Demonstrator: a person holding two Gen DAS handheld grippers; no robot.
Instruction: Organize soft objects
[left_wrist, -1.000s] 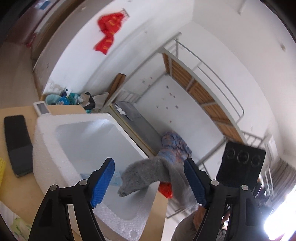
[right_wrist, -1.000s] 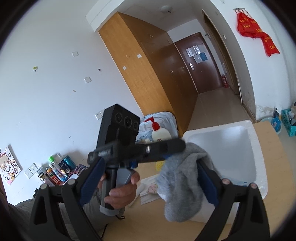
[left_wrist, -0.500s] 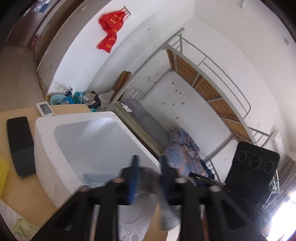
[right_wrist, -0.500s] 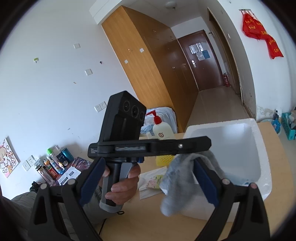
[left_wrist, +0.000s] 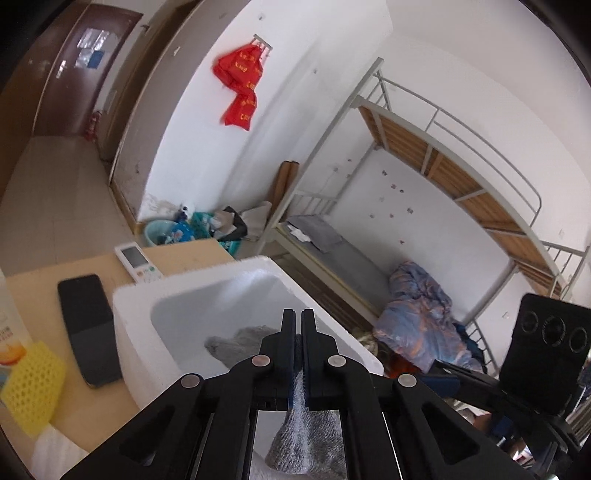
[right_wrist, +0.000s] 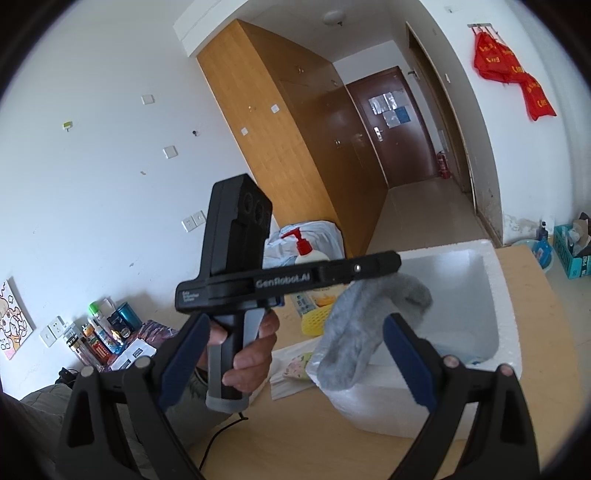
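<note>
One sock (right_wrist: 369, 325), pinched in your left gripper's (left_wrist: 298, 325) closed jaws, hangs over the foam box (right_wrist: 498, 295) for dropping in; your right gripper's (right_wrist: 295, 350) jaws gape empty.

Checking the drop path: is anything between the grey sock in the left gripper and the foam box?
Nothing visible. The left gripper is shut on the grey sock, which hangs over the white foam box's open top.

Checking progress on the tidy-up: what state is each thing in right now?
Left gripper: shut on the grey sock.
Grey sock: pinched, hanging over the foam box's rim.
Right gripper: open, holding nothing.
Foam box: lidless, on the table.
Phone: flat, screen dark.
</note>
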